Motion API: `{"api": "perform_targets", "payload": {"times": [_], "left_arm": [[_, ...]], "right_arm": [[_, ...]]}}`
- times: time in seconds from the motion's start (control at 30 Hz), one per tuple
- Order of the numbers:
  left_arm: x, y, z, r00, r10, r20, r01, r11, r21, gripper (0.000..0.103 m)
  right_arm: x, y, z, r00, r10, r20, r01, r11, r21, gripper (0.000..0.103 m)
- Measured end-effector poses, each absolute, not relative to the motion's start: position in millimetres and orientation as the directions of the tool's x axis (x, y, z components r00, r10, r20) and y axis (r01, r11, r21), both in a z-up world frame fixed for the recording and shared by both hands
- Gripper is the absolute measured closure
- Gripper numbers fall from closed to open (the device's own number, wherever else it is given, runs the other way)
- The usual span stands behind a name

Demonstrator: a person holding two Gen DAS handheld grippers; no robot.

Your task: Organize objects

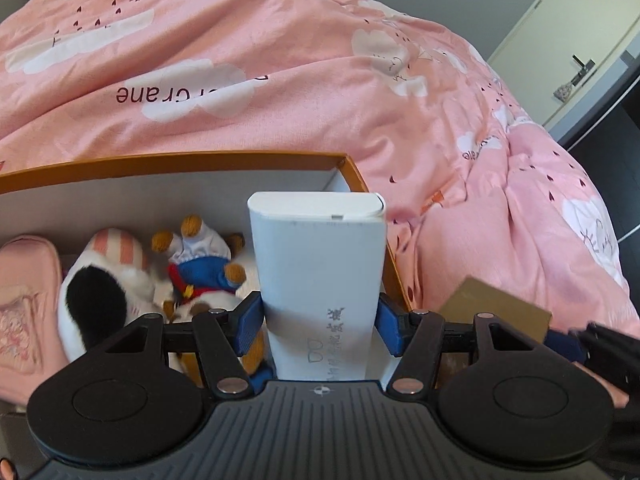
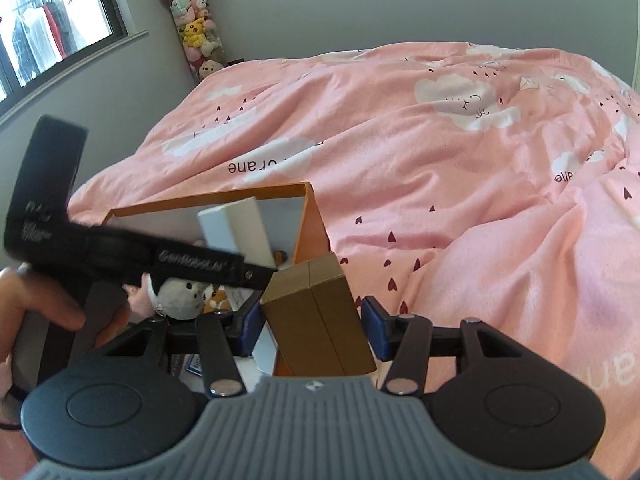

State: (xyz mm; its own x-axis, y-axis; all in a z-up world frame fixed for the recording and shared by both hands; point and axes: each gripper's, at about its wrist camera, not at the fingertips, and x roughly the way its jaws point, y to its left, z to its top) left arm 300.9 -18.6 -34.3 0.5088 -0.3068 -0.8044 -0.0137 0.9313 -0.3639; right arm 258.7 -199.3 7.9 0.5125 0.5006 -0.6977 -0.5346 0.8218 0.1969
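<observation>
1. One white box (image 1: 320,280), tall and upright, clamped between the blue pads of the left gripper (image 1: 320,322); pads pressed on both its sides, jaws roughly mid-width. Positioned over the right end of the orange storage box (image 1: 172,160), just inside the right wall.
2. One brown box (image 2: 320,320), tilted, between the pads of the right gripper (image 2: 310,326); left pad touching it, right pad seeming just clear of it, so grip uncertain. Located at the near right corner of the orange storage box, just right of the white box.
3. One orange storage box with white inner walls, resting on the bed.
4. Inside it, three soft items counted: one black-and-white plush (image 1: 100,284), one small bear in blue clothes (image 1: 204,260), one pink pouch (image 1: 24,300) at far left.
5. One pink quilt (image 1: 280,80) with white clouds, spread beyond and right of the storage box.
6. One hand (image 2: 44,312) on the left gripper's handle, seen at left from the right wrist.
7. One clear tube of plush toys (image 2: 196,36) in the far corner; one window (image 2: 44,32) at left.
</observation>
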Motion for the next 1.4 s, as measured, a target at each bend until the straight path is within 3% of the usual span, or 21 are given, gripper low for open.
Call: {"api": "perform_targets", "payload": {"times": [0.37,0.97,1.23,1.4], "left_arm": [[329.5,-12.4,-52.9,0.475,-0.321,-0.819,-0.058,0.918,-0.393,0.034],[314.1,-4.4,-31.8,0.489,-0.347,-0.801,0.048,0.927,-0.372,0.029],[279.9,-7.3,-35.3,0.324,-0.438,-0.839,0.214,0.897,-0.386,0.033],[279.5,-13.0,-60.1,0.192,-0.448,-0.873,0.185,0.891,-0.416,0.042]], "right_arm": [[264.3,-196.4,3.8,0.514,0.481,-0.710,-0.522,0.832,0.186,0.049],[267.1,-188.2,12.5,0.541,0.477,-0.693,-0.547,0.825,0.141,0.049],[264.8,-189.6,26.3,0.532,0.484,-0.695,-0.573,0.810,0.125,0.049],[264.0,-190.9,22.2,0.500,0.501,-0.707,-0.569,0.805,0.168,0.049]]}}
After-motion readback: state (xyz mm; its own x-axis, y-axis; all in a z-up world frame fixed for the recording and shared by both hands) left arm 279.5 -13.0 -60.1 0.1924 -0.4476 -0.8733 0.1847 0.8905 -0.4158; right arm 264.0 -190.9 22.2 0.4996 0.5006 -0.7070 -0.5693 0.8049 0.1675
